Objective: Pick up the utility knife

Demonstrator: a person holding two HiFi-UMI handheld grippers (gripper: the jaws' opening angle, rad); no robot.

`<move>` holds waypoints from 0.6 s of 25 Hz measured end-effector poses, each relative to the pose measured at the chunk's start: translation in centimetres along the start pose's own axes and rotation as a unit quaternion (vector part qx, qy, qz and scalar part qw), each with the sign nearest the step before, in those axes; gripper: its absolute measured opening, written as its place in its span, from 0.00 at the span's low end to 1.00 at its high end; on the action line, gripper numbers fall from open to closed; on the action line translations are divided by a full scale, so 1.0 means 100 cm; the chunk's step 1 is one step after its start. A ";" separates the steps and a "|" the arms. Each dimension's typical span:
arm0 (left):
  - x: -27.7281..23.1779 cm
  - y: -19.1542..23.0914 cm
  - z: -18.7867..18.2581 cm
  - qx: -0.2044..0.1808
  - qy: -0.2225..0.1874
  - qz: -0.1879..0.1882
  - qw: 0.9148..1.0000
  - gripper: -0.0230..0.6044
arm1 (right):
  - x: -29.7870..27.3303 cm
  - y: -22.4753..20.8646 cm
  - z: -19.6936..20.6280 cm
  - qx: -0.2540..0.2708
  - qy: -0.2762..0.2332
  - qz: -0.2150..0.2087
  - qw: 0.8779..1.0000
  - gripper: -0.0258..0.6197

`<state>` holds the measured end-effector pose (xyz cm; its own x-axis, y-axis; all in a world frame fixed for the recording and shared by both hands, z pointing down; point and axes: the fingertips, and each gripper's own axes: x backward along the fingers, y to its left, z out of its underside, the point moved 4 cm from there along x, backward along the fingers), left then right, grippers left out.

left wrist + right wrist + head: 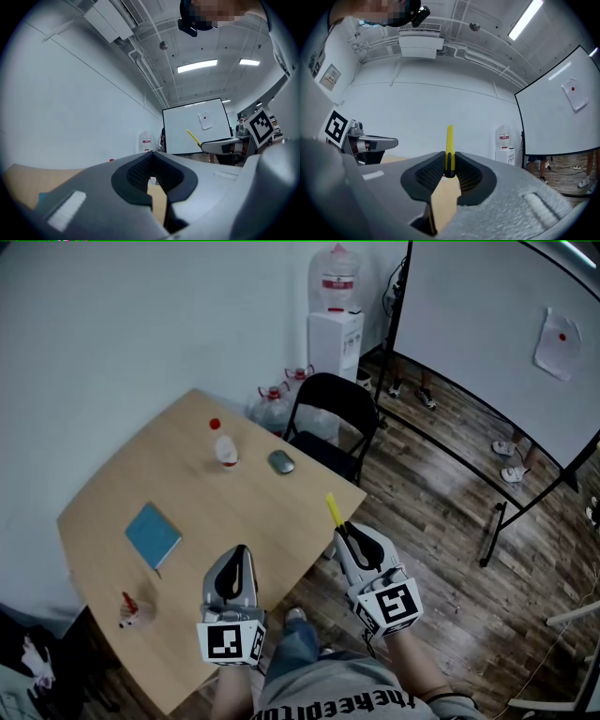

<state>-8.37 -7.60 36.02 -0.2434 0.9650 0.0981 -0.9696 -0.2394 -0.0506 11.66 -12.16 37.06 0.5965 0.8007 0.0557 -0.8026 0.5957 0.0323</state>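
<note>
Our head view places the left gripper (238, 554) over the table (187, 484), but only its own view shows its jaws closed together on nothing. The right gripper (449, 168) clamps the yellow utility knife (449, 138), aloft by the table's edge.

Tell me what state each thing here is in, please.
right hand-held gripper: shut on the utility knife.
utility knife: held, off the table.
left hand-held gripper: shut, empty.
blue notebook: closed, flat on the table.
small bottle: upright.
folding chair: unfolded.
</note>
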 end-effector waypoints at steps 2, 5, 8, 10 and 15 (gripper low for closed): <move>0.001 0.001 0.000 0.000 -0.001 -0.001 1.000 0.07 | 0.000 0.001 0.000 0.001 -0.001 -0.001 1.000 0.14; 0.003 0.000 -0.001 -0.002 -0.002 -0.003 1.000 0.07 | 0.001 0.001 0.000 0.001 -0.001 -0.001 1.000 0.14; 0.004 0.001 -0.001 -0.002 -0.002 -0.005 1.000 0.07 | 0.001 0.002 -0.002 0.001 -0.002 -0.001 1.000 0.14; 0.004 0.002 -0.002 -0.002 -0.004 -0.006 1.000 0.07 | 0.000 0.003 -0.002 0.002 -0.002 -0.001 1.000 0.14; 0.004 0.003 -0.003 -0.001 -0.004 -0.007 1.000 0.07 | -0.001 0.003 -0.003 0.003 -0.005 -0.002 1.000 0.14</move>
<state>-8.70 -7.24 35.79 -0.2306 0.9672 0.1069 -0.9727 -0.2262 -0.0513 11.35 -12.05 36.77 0.6001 0.7973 0.0647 -0.7999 0.5989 0.0379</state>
